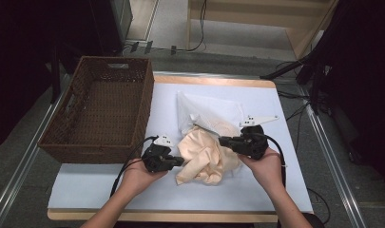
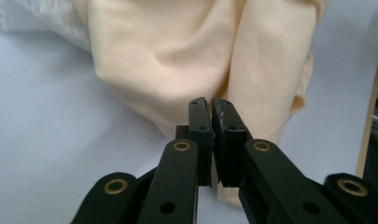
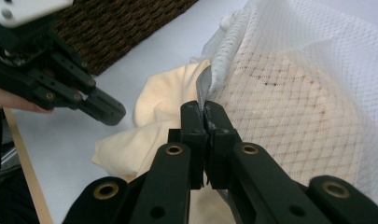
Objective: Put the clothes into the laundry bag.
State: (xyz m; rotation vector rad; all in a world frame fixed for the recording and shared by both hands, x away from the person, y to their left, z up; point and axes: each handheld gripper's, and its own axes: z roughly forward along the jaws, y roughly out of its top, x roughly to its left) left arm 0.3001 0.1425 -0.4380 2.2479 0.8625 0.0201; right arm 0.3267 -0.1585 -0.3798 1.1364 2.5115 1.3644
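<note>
A cream cloth (image 1: 204, 156) lies bunched at the table's middle, part of it inside a white mesh bag (image 1: 204, 111). My right gripper (image 1: 222, 140) is shut on the bag's grey hem; the right gripper view shows the hem pinched between the jaws of the right gripper (image 3: 204, 109), with the mesh bag (image 3: 308, 93) stretching up to the right over the cream cloth (image 3: 163, 93). My left gripper (image 1: 180, 160) sits at the cloth's left edge. In its own view the left gripper (image 2: 209, 105) is shut, with the cream cloth (image 2: 177, 60) just beyond the tips and nothing visibly between them.
A brown wicker basket (image 1: 142, 109) stands at the left of the table, partly overhanging its edge. The table is covered by a white sheet (image 1: 109, 190) with bare room at the front and along the right side. Cables and wooden furniture lie on the floor beyond.
</note>
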